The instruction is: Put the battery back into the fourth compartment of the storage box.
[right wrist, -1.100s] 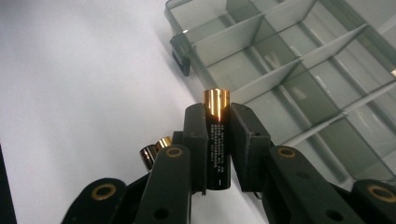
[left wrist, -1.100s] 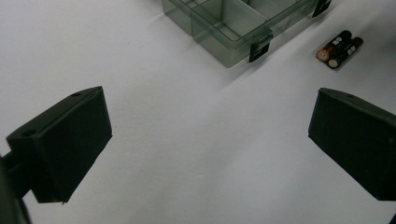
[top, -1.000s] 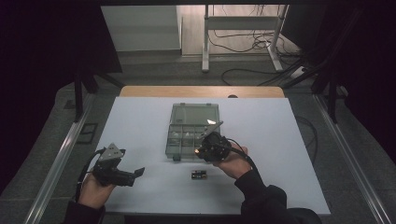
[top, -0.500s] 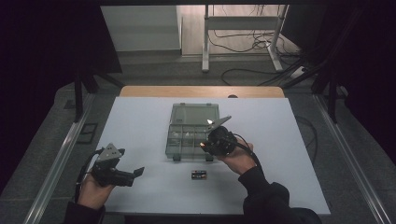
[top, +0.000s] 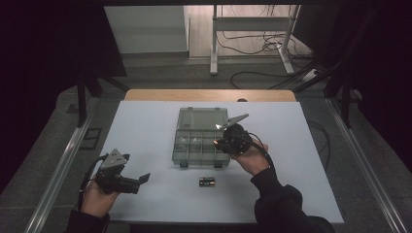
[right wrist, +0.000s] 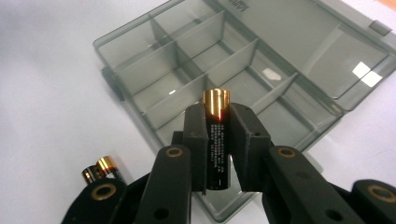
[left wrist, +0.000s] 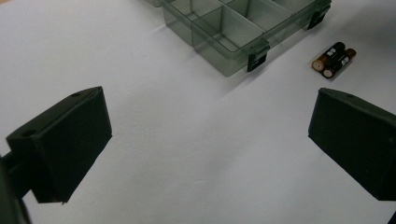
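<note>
Right gripper (right wrist: pixel 218 140) carried battery (right wrist: pixel 216 135) farther over organizer (right wrist: pixel 140 46).

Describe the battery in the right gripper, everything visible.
The battery is a slim cylindrical cell: black wrap with small pale print and a gold-copper band at its upper end. It stands upright between the right gripper's black pads, which press its sides; the gold end sticks out above them. It hangs over the smoky translucent compartment box, not touching it. The bottom end is hidden behind the jaws.
</note>
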`<state>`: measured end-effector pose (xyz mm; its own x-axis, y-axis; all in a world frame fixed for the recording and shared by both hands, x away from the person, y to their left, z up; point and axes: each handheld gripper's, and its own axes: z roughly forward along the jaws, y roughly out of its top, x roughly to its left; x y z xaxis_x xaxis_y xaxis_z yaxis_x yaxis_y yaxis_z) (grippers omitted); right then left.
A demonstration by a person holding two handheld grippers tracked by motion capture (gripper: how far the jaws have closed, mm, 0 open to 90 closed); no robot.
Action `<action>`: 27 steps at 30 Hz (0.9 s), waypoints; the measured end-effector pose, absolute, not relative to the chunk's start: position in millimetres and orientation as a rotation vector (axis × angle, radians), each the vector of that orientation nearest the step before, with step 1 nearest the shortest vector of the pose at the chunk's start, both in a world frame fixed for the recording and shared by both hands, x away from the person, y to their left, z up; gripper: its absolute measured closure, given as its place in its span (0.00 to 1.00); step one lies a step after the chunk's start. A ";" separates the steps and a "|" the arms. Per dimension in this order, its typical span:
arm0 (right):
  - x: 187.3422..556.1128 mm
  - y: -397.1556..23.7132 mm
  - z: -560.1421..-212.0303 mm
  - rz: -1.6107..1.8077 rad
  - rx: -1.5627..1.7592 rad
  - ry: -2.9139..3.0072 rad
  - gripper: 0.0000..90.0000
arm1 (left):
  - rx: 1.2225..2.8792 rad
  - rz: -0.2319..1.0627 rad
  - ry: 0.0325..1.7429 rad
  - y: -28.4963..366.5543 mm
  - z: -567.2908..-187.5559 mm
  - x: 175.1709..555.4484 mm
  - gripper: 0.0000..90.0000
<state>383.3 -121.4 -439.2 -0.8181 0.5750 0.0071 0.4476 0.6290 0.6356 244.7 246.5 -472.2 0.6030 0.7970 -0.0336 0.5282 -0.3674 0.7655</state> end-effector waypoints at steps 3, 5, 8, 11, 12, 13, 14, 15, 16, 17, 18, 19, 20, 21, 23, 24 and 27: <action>387.7 -123.9 -438.4 0.969 0.862 2.638 0.84 | 2.060 0.445 1.044 246.5 -472.4 244.8 0.00; 391.3 -125.4 -438.3 0.978 0.881 2.627 0.84 | 2.061 0.445 1.045 246.6 -472.4 244.9 0.00; 395.9 -126.8 -439.0 0.979 0.901 2.618 0.84 | 2.060 0.444 1.045 246.6 -472.4 244.9 0.00; 400.5 -127.6 -440.6 0.972 0.915 2.607 0.84 | 2.059 0.444 1.045 246.7 -472.5 244.9 0.00; 402.0 -127.8 -441.2 0.971 0.921 2.604 0.84 | 2.058 0.444 1.045 246.8 -472.5 244.9 0.00; 403.4 -128.0 -441.9 0.971 0.933 2.599 0.84 | 2.059 0.444 1.045 246.8 -472.5 244.9 0.00; 405.2 -128.6 -442.6 0.968 0.933 2.596 0.84 | 2.059 0.444 1.045 246.8 -472.5 244.9 0.00; 406.1 -128.4 -443.2 0.971 0.944 2.593 0.84 | 2.058 0.444 1.045 246.8 -472.5 244.9 0.00; 407.9 -128.7 -444.0 0.967 0.948 2.590 0.84 | 2.058 0.443 1.045 246.9 -472.5 244.9 0.00; 409.3 -128.8 -444.7 0.964 0.949 2.588 0.84 | 2.058 0.444 1.045 246.8 -472.5 244.9 0.00; 410.2 -128.7 -445.2 0.963 0.951 2.586 0.84 | 2.058 0.444 1.045 246.9 -472.5 245.0 0.00; 411.5 -128.4 -445.8 0.961 0.957 2.582 0.84 | 2.058 0.443 1.045 246.9 -472.5 245.0 0.00; 412.9 -128.5 -446.5 0.960 0.959 2.581 0.84 | 2.059 0.444 1.045 246.9 -472.5 245.0 0.00; 414.0 -128.1 -447.1 0.958 0.961 2.578 0.84 | 2.058 0.444 1.044 246.9 -472.5 244.9 0.00; 416.9 -127.6 -448.8 0.956 0.971 2.572 0.84 | 2.058 0.444 1.045 246.9 -472.5 244.9 0.00; 417.7 -127.2 -449.4 0.954 0.973 2.570 0.84 | 2.058 0.444 1.045 247.0 -472.5 245.0 0.00; 421.6 -125.9 -452.2 0.945 0.978 2.565 0.84 | 2.059 0.445 1.045 246.9 -472.6 244.9 0.00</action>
